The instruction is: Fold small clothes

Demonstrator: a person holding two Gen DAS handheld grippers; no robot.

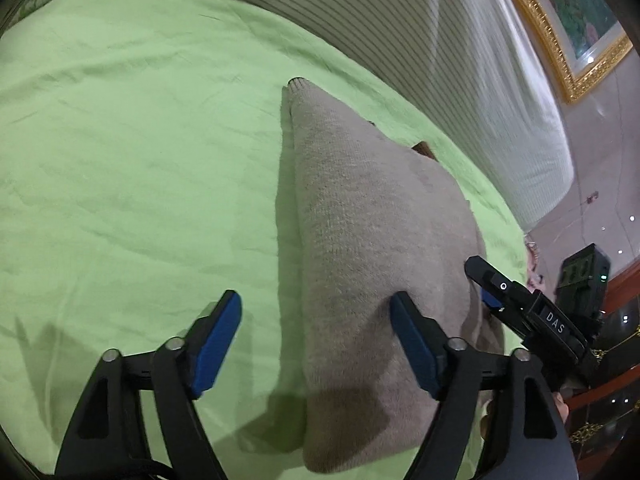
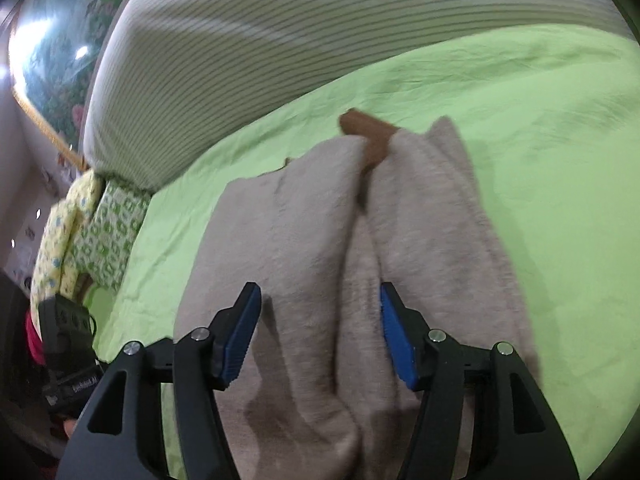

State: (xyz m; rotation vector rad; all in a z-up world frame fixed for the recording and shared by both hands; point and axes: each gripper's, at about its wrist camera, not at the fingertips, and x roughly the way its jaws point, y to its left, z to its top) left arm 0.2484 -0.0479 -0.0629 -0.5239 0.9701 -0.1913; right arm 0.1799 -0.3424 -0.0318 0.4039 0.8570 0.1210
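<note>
The sweater (image 1: 360, 240), a beige knit, lies on the green sheet (image 1: 120, 140) of the bed, its sides folded inward so that two lengthwise folds meet along a centre seam in the right wrist view. A brown piece (image 2: 370, 134) shows at the far end of that seam, between the folds. The left tool (image 1: 316, 320) is released: its jaws stand wide apart, the left finger over bare sheet and the right finger over the sweater's near edge, grasping nothing. The right tool (image 2: 320, 314) is also released, both blue pads (image 2: 240, 340) spread above the near end of the sweater, one over each fold. In the left wrist view the right tool appears at the sweater's right edge. A striped pillow (image 2: 260, 40) lies beyond the sheet. Patterned cloth (image 2: 92, 232) sits at the sheet's left corner.
</note>
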